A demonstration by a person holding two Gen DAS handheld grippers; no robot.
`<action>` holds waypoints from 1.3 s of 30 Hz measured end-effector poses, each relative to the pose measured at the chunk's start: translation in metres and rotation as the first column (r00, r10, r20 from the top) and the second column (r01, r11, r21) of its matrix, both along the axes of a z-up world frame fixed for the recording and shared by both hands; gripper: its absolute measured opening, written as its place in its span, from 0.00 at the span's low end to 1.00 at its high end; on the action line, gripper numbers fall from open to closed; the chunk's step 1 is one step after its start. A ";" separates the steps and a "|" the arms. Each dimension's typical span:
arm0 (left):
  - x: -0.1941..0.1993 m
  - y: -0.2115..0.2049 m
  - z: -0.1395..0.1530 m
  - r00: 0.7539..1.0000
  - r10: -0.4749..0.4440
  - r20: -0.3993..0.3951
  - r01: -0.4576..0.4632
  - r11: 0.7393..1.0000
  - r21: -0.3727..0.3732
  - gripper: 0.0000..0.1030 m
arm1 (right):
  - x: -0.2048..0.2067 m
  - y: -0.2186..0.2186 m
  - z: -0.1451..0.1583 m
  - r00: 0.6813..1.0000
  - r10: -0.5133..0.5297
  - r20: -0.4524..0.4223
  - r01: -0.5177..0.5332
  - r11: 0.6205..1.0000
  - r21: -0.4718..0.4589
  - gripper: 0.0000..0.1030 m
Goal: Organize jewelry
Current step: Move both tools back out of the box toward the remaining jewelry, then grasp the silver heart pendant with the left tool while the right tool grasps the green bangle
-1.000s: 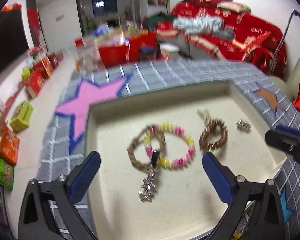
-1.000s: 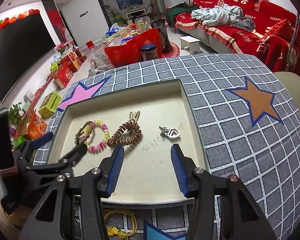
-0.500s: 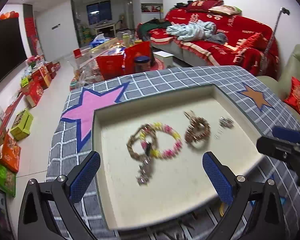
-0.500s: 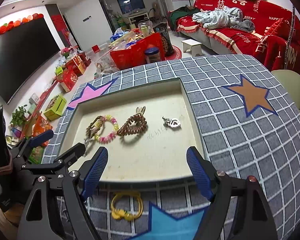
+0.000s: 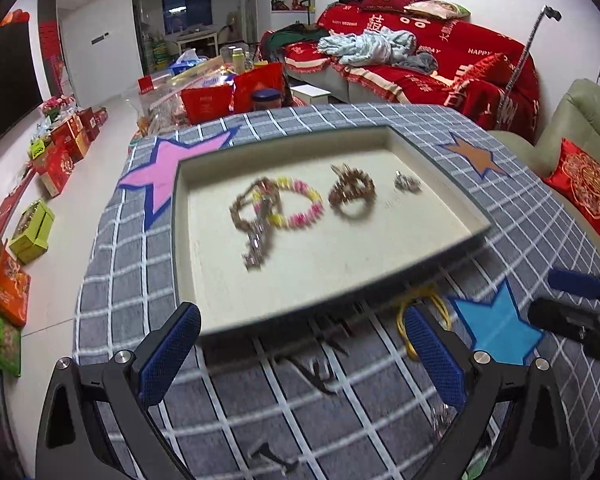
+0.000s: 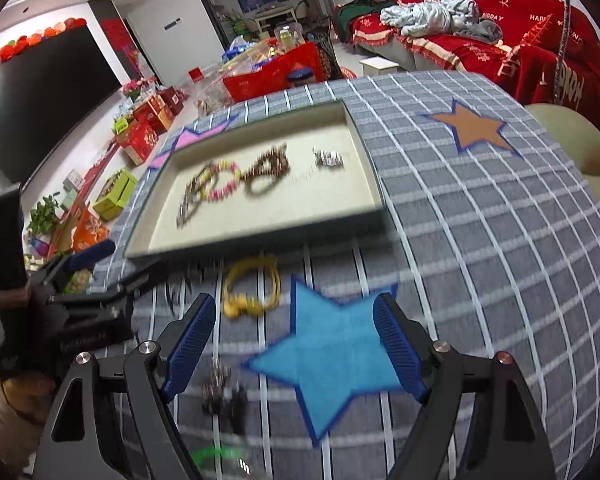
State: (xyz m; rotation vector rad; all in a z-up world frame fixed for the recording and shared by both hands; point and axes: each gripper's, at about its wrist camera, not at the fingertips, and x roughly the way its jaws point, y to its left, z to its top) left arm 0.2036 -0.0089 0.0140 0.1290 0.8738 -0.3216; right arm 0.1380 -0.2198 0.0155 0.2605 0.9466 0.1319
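Both claws, left and right, released, empty; right jaws just widened. Yellow bracelet on counter beside tray. We judge it light, floppy; pinch the band.

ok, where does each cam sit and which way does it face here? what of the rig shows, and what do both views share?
Left wrist: on the left gripper, angled down over the near table edge at the tray; its open blue-padded fingers show, the right gripper at the right edge.
Right wrist: on the right gripper, angled down at the blue star; open fingers, left gripper and a sleeve at left.
Shared: tray, yellow bracelet, red sofa.
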 end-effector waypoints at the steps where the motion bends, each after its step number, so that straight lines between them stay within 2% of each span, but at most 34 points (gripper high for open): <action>1: -0.003 0.000 -0.002 1.000 -0.002 -0.008 0.002 1.000 -0.002 1.00 | -0.007 0.000 -0.002 1.000 0.000 -0.008 0.000 1.000 -0.001 0.81; 6: -0.022 0.001 -0.010 0.999 -0.014 -0.048 0.013 1.000 -0.022 1.00 | -0.039 0.001 -0.013 0.999 0.010 -0.040 -0.011 1.000 -0.009 0.81; 18: -0.059 -0.009 -0.029 0.988 -0.116 -0.100 0.115 0.993 -0.009 1.00 | -0.088 0.019 -0.033 0.995 0.050 -0.091 -0.056 0.996 -0.064 0.81; 22: -0.062 -0.016 -0.030 0.984 -0.143 -0.107 0.142 0.990 -0.014 1.00 | -0.095 0.028 -0.036 0.994 0.067 -0.092 -0.075 0.993 -0.093 0.81; 32: -0.055 -0.025 -0.045 0.983 -0.124 -0.137 0.130 0.991 0.031 1.00 | -0.100 0.044 -0.045 0.991 0.091 -0.103 -0.106 0.983 -0.153 0.81; 39: -0.051 -0.030 -0.045 0.984 -0.107 -0.141 0.113 0.993 0.035 1.00 | -0.101 0.053 -0.047 0.989 0.106 -0.101 -0.123 0.977 -0.174 0.80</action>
